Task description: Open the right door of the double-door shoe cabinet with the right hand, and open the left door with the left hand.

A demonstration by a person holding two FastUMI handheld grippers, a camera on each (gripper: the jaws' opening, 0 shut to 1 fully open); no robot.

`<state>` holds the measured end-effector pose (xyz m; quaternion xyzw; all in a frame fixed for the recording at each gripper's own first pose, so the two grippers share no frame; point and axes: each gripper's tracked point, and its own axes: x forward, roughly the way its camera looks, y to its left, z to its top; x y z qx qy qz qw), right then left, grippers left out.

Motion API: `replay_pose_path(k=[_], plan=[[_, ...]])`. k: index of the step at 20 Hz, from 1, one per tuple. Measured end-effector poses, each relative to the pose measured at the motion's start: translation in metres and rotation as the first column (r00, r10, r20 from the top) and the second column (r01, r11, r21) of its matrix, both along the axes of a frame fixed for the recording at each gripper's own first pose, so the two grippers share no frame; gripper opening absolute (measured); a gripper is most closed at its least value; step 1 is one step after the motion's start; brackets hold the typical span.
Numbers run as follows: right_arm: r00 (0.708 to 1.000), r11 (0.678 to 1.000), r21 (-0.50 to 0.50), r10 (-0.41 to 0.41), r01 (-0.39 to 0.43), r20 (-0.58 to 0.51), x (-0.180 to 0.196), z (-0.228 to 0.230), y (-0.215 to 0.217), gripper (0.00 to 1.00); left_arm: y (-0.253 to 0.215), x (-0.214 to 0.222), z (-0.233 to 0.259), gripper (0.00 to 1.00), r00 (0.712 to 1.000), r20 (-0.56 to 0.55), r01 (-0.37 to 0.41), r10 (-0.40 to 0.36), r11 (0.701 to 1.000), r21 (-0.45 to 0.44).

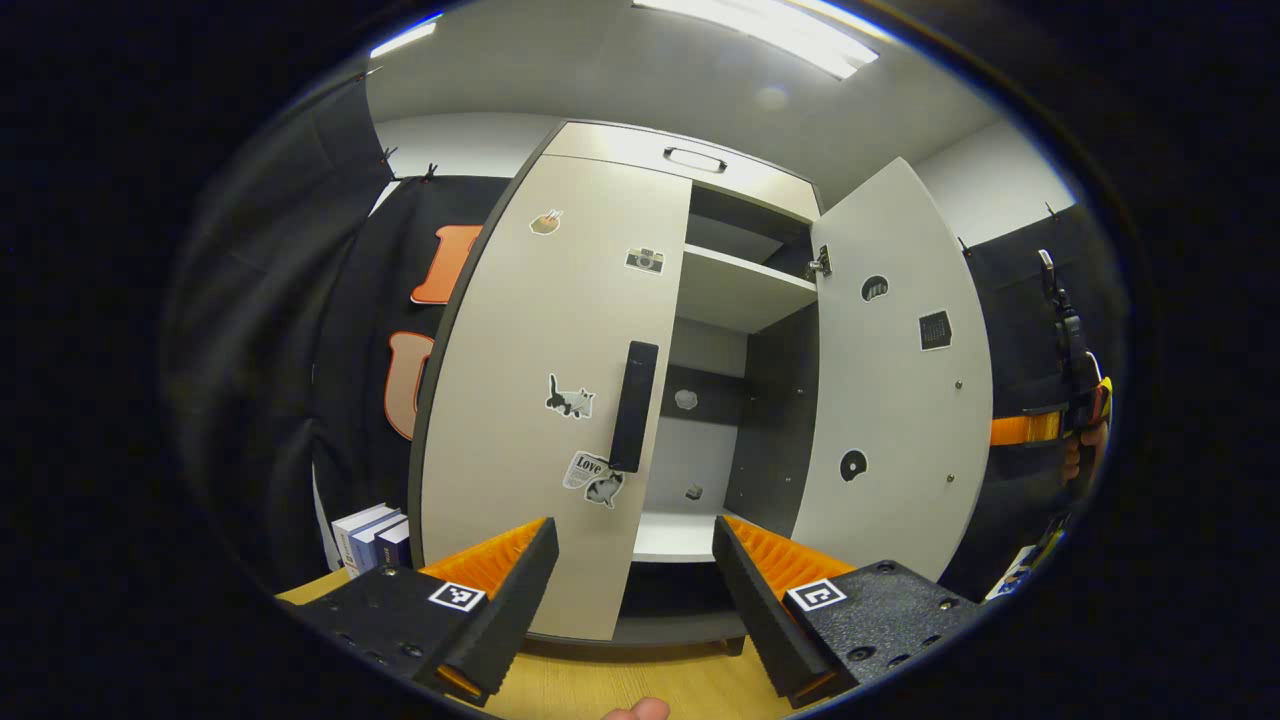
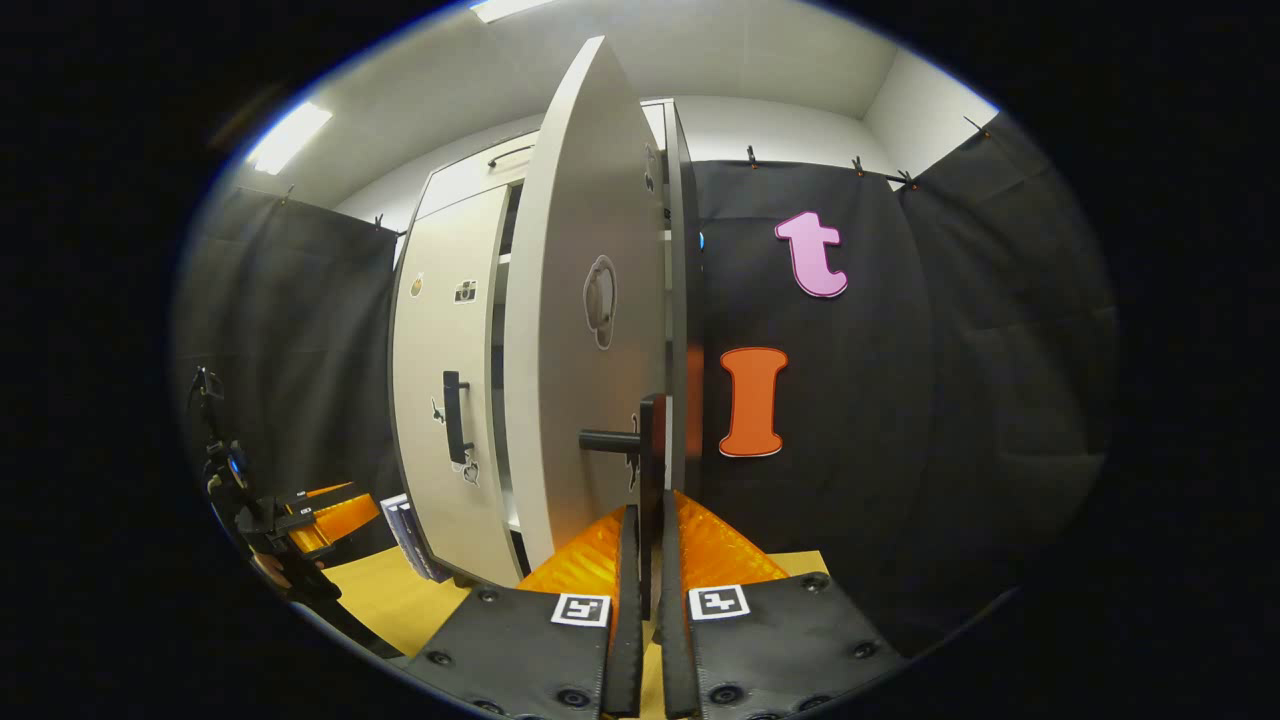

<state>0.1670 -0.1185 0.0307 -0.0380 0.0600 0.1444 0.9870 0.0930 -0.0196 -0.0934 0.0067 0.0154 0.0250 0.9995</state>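
Note:
The shoe cabinet [image 1: 700,160] stands straight ahead in the left gripper view. Its left door [image 1: 540,400] is closed and carries stickers and a black vertical handle [image 1: 634,405]. My left gripper [image 1: 632,545] is open, a short way in front of that handle and touching nothing. The right door [image 1: 900,370] is swung out, baring the shelves [image 1: 740,290]. In the right gripper view this right door [image 2: 585,330] is nearly edge-on, and my right gripper [image 2: 646,525] is shut on its black handle [image 2: 647,440]. The left gripper [image 2: 335,510] and the hand holding it sit at the lower left.
Several books [image 1: 372,535] stand on the wooden floor [image 1: 640,680] left of the cabinet. The right gripper [image 1: 1030,428] and a hand show past the open door's edge. Black cloth walls close in on both sides.

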Motion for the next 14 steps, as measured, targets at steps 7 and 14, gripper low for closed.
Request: replay_pose_path(k=[7,14], plan=[[0.999,0.999,0.007,-0.047,0.047,0.023,-0.033,0.014,-0.003,0.15,0.016,0.025,0.026,0.94,1.0,0.014,-0.022,0.022,1.0,-0.018],[0.994,0.996,-0.008,-0.092,0.092,0.055,-0.076,0.015,-0.008,0.16,0.006,0.074,0.062,0.94,1.0,0.025,0.003,-0.006,0.991,0.135]])
